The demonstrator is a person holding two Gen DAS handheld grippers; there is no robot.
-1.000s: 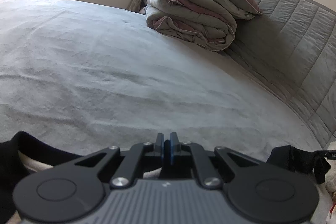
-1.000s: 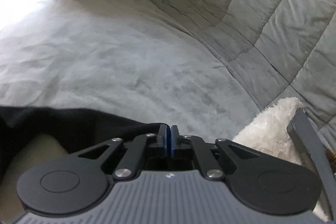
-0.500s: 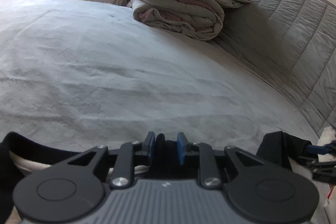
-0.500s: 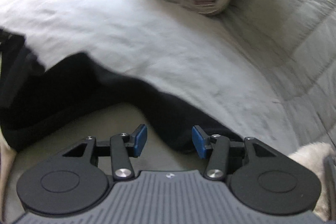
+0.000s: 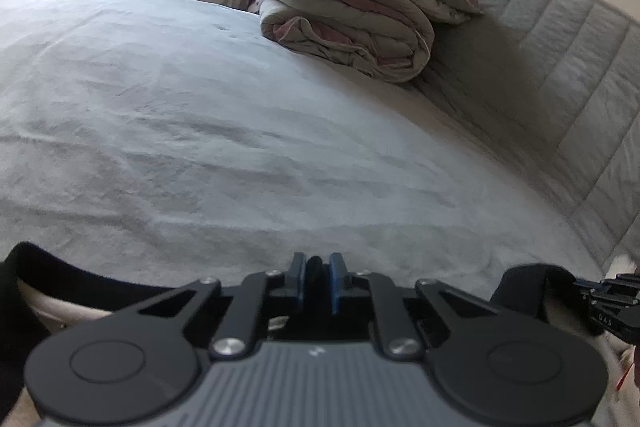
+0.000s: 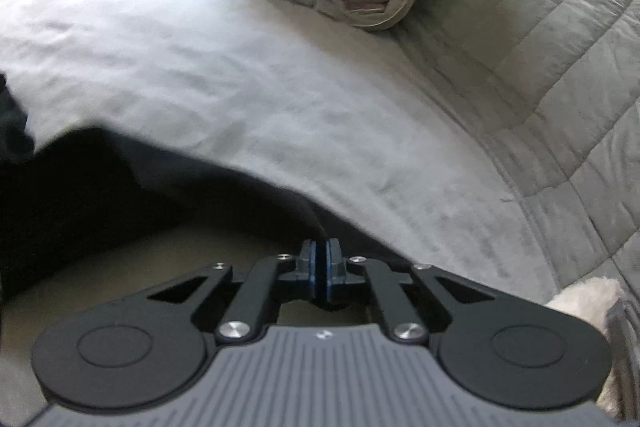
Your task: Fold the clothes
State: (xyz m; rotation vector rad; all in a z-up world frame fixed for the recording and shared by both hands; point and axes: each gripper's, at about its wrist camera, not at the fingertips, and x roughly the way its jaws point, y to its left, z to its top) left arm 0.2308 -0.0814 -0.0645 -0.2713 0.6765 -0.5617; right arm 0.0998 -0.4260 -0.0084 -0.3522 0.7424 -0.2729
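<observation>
The left gripper (image 5: pixel 318 277) pinches a fold of the black garment (image 5: pixel 100 285) between its blue pads, and the right gripper (image 6: pixel 320 269) is pressed together on another edge of the same cloth, which lies along the near side of the grey bed (image 5: pixel 240 147). The bite on the right looks thin, though motion blur makes that hard to judge. If the two hands pull apart unevenly, the thin edge may slip free and the cloth sag. The slack middle could also drag and bunch on the soft cover, spoiling the crease.
</observation>
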